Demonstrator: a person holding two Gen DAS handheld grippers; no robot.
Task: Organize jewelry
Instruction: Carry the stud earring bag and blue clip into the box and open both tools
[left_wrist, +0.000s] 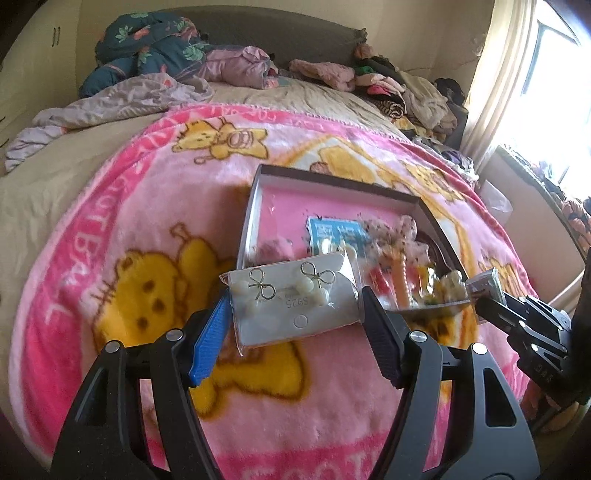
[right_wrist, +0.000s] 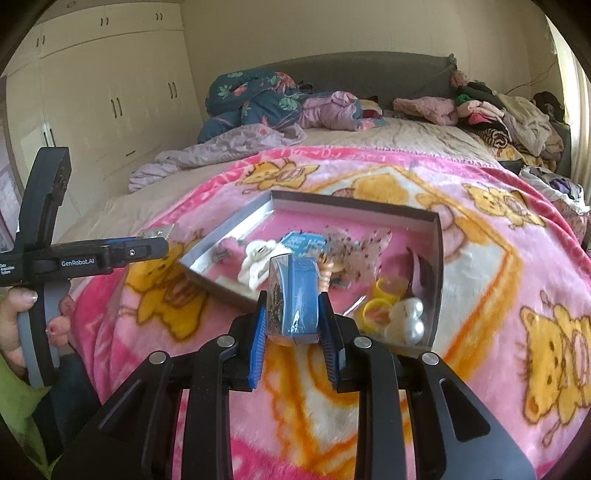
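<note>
- Left wrist view: the left gripper (left_wrist: 295, 306) has its jaws clamped on a clear packet (left_wrist: 293, 301) holding a pale earring card, one pad on each side edge of it.
- Two bow-shaped earrings (left_wrist: 291, 282) with white beads sit on the card, between the jaws and toward their tips.
- Beyond the jaw tips lies an open box (left_wrist: 332, 184) on a pink blanket (left_wrist: 110, 229); a blue card (left_wrist: 338, 236) and blurred jewelry show on its pink floor.
- To the right of the jaws, the right gripper (left_wrist: 476, 299) comes in from the frame edge with a small packet at its tips.
- Right wrist view: the right gripper (right_wrist: 293, 325) has its jaws closed on a small clear bag (right_wrist: 293, 295) with a blue card and a dark chain inside, standing upright between the pads.
- Just past the jaw tips is the box (right_wrist: 437, 258), holding a white hair clip (right_wrist: 256, 260), yellow rings (right_wrist: 376, 306) and pearl pieces (right_wrist: 408, 317) near its right wall.
- Well left of the jaws, a hand (right_wrist: 22, 321) grips the handle of the left gripper (right_wrist: 157, 240), seen side-on with the edge of its packet (right_wrist: 157, 232) at the tips.
- Far beyond, bedding and clothes are heaped at the head of the bed (right_wrist: 369, 133).
</note>
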